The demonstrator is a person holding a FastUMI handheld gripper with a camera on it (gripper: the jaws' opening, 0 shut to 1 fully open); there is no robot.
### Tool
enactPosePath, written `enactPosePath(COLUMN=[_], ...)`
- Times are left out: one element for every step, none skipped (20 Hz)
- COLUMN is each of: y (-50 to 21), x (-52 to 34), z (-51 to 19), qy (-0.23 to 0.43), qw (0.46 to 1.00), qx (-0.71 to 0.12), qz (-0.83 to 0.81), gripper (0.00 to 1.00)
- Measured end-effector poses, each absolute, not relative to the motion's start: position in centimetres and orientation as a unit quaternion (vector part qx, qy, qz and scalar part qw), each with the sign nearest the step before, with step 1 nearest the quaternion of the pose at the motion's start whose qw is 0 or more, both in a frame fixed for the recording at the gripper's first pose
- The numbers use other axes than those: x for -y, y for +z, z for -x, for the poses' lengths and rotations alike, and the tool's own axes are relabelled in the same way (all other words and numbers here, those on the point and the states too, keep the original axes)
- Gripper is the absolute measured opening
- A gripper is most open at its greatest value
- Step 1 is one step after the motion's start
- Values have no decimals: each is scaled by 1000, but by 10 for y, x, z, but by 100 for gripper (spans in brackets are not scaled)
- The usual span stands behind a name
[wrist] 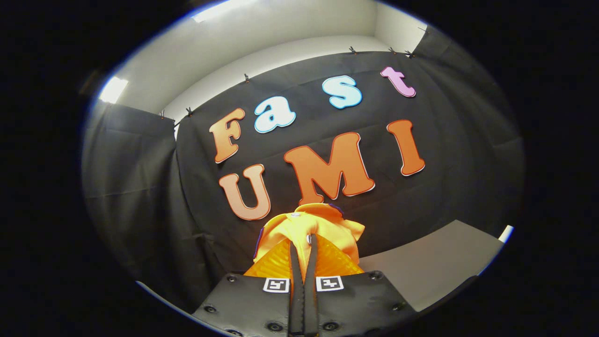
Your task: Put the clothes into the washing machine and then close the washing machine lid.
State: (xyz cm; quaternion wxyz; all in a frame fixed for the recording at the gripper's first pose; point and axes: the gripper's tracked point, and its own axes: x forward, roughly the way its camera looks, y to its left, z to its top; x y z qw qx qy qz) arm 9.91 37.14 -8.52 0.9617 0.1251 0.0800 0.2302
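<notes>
Jaws pinch yellow garment (311,229) before black cloth (140,187).

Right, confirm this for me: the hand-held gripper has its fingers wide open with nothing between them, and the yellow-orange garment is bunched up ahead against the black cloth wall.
One thing is off. The gripper view shows the hand-held gripper with its fingers nearly together, pinching the yellow-orange garment, not wide open with nothing between them. The rest holds: the garment is bunched up just ahead of the fingers, with the black cloth wall behind it.

Bright ceiling panels (113,90) glare at the far upper left. The black cloth stays dim (folds faintly lit). Fisheye bending curves everything toward the rim; focus is sharp.
</notes>
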Motion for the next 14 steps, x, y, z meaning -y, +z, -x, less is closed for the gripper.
enactPosePath(y=[-87,-90,-95,-102,-109,-119,-127,-137,-149,-160,-174,-190,-202,-217], x=[-391,-409,-424,-441,-457,-473,-486,-497,-505,-514,-522,-528,-533,-537], z=[-96,-95,-95,-96,-96,-97,-97,-98,-98,-99,-100,-101,-103,-102], qy=[236,240,241,244,247,250,251,252,252,252,249,246,243,241], qw=[960,959,959,958,957,955,954,954,953,952,952,952,952,952], qx=[-82,-82,-85,-91,-97,-104,-109,-115,-122,-129,-138,-147,-155,-162], qz=[-128,-127,-124,-120,-119,-119,-118,-117,-116,-115,-112,-108,-105,-100], gripper=[7,7,7,7,7,7,7,7,7,7,7,7,7,7])
